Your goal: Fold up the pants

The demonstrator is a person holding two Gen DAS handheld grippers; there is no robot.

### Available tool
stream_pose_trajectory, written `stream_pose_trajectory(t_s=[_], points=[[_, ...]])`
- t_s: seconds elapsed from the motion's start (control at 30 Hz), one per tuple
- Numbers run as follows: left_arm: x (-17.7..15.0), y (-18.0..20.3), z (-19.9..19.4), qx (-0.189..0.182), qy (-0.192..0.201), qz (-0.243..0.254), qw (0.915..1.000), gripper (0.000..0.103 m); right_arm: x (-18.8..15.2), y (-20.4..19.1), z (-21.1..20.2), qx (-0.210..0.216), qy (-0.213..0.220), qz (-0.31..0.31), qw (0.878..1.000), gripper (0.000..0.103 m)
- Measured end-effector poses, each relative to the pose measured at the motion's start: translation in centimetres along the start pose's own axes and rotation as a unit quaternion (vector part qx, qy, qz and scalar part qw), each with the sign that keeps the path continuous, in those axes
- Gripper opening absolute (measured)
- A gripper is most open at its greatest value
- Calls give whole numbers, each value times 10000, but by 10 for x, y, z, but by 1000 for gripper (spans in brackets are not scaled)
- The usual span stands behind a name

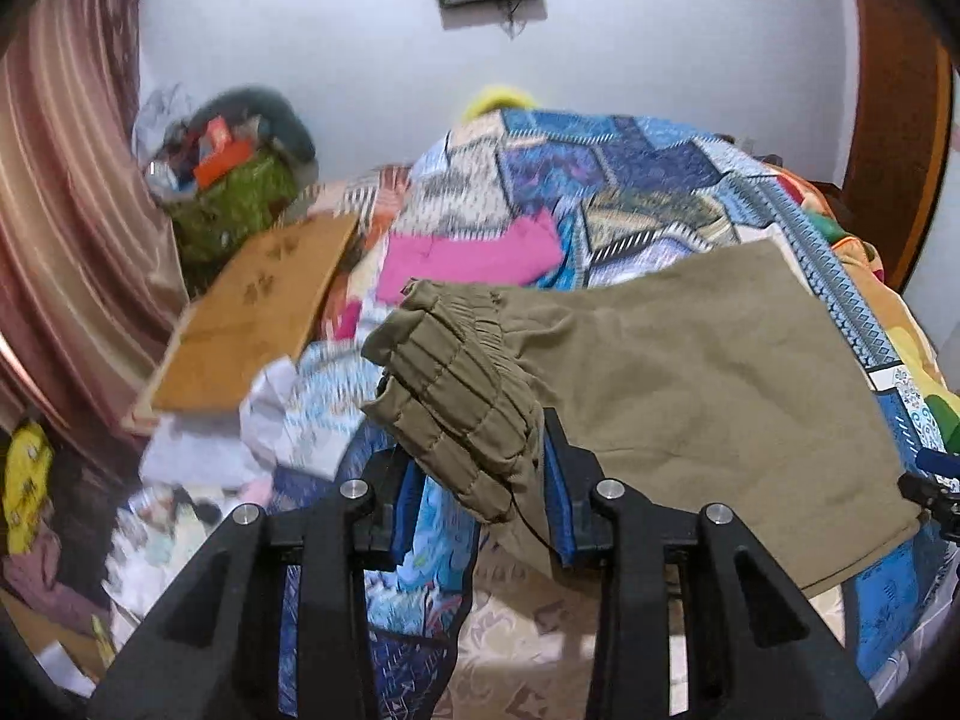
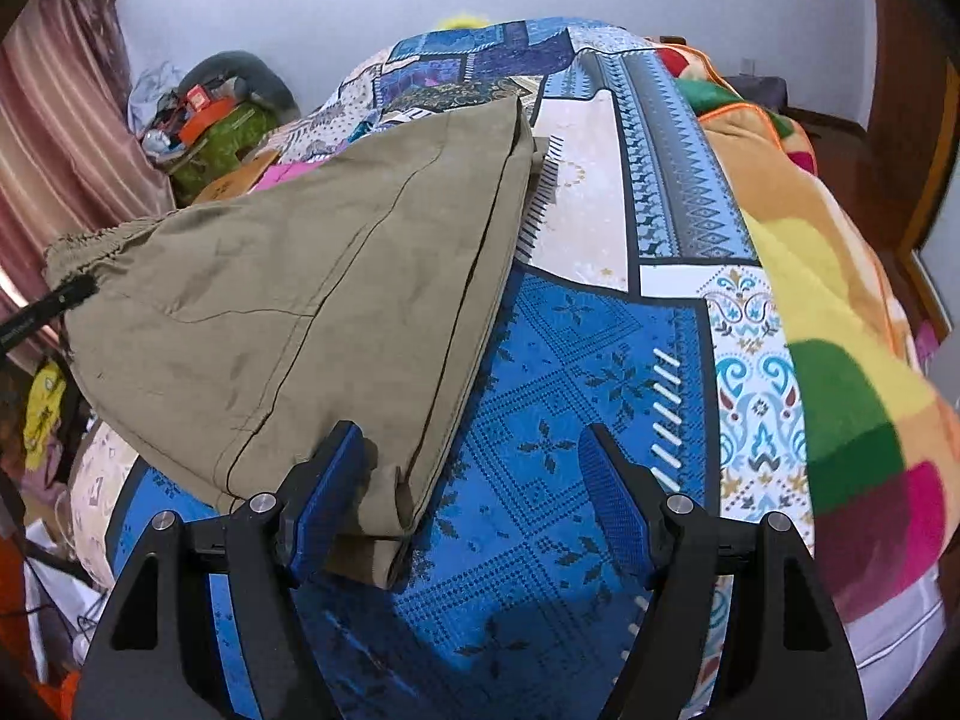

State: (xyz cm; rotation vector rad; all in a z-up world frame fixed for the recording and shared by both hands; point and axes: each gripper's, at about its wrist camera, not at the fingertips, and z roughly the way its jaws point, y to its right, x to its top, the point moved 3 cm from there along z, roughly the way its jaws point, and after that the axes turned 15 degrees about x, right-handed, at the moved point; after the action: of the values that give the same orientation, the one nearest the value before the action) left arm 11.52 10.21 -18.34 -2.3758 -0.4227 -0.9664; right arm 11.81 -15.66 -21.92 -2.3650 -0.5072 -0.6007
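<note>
Left wrist view: the elastic waistband (image 1: 456,384) of the khaki pants (image 1: 690,384) is pinched between the blue pads of the left gripper (image 1: 480,504) and is lifted, bunched, above the patterned bedspread (image 1: 630,180). The rest of the pants is spread toward the right edge of the bed. A pink cloth (image 1: 468,252) and a wooden board (image 1: 258,312) are seen farther back on the left.

Right wrist view: the right gripper (image 2: 474,504) is spread wide and nothing is pressed by its pads. Its left finger (image 2: 327,504) is placed over the near hem of the pants (image 2: 300,300), its right finger over the blue bedspread (image 2: 570,372). A colourful blanket (image 2: 840,360) is seen along the right edge.
</note>
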Motion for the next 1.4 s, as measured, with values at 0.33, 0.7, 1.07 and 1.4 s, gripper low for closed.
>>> stream_pose_trajectory(t_s=[0.33, 0.7, 1.07, 1.4], points=[[61, 61, -65, -969, 851, 343, 9911, 26, -2, 7, 1, 248, 107, 174, 9995, 71], [68, 155, -92, -2362, 596, 905, 9656, 23, -4, 10, 0, 376, 191, 256, 9988, 71], [20, 217, -67, -3044, -521, 1465, 9398, 23, -5, 9, -7, 237, 248, 171, 9993, 71], [6, 214, -74, -3297, -580, 1566, 9292, 86, -3, 14, -36, -99, 577, 183, 9981, 71]])
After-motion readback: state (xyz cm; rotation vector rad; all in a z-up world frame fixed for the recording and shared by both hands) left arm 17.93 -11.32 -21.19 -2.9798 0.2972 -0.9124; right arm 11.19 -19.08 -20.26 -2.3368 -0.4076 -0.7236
